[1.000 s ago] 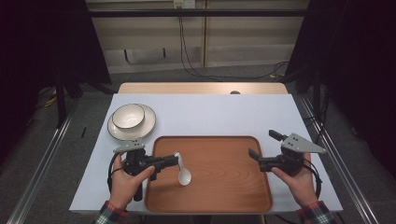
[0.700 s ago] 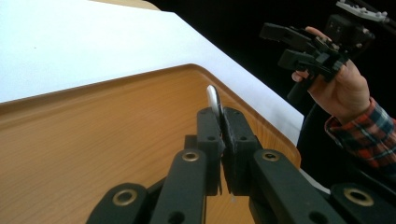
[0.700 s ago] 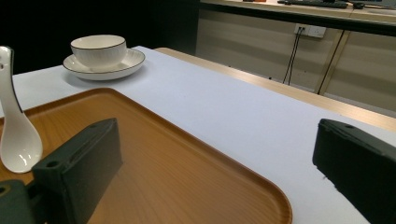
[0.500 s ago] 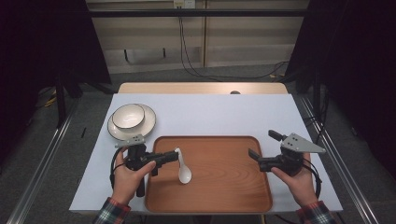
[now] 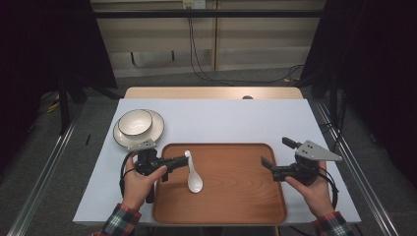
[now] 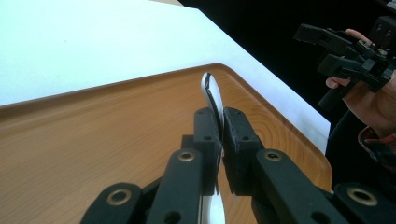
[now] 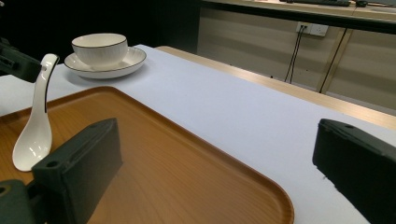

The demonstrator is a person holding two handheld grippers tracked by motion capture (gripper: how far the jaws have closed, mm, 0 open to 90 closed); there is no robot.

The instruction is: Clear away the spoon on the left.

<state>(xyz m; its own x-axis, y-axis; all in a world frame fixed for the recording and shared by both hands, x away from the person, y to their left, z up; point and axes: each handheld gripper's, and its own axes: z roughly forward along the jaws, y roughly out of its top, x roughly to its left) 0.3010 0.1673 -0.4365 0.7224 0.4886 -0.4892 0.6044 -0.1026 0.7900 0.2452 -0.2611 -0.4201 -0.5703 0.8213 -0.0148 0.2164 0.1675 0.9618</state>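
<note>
Left gripper (image 5: 178, 163) sits at the tray's 9 o'clock edge, jaws clamped on the handle of the white spoon (image 5: 192, 174); the left gripper view shows the handle pinched between both pads (image 6: 236, 140); the spoon's bowl rests on the wooden tray (image 5: 236, 201), left of centre. Right gripper (image 5: 265, 163) is held at the tray's 3 o'clock edge, jaws wide apart with nothing between them; a white bowl (image 5: 135, 122) stands on a plate (image 5: 154, 129) at 10 o'clock from the tray, on the white table (image 5: 231, 120).
</note>
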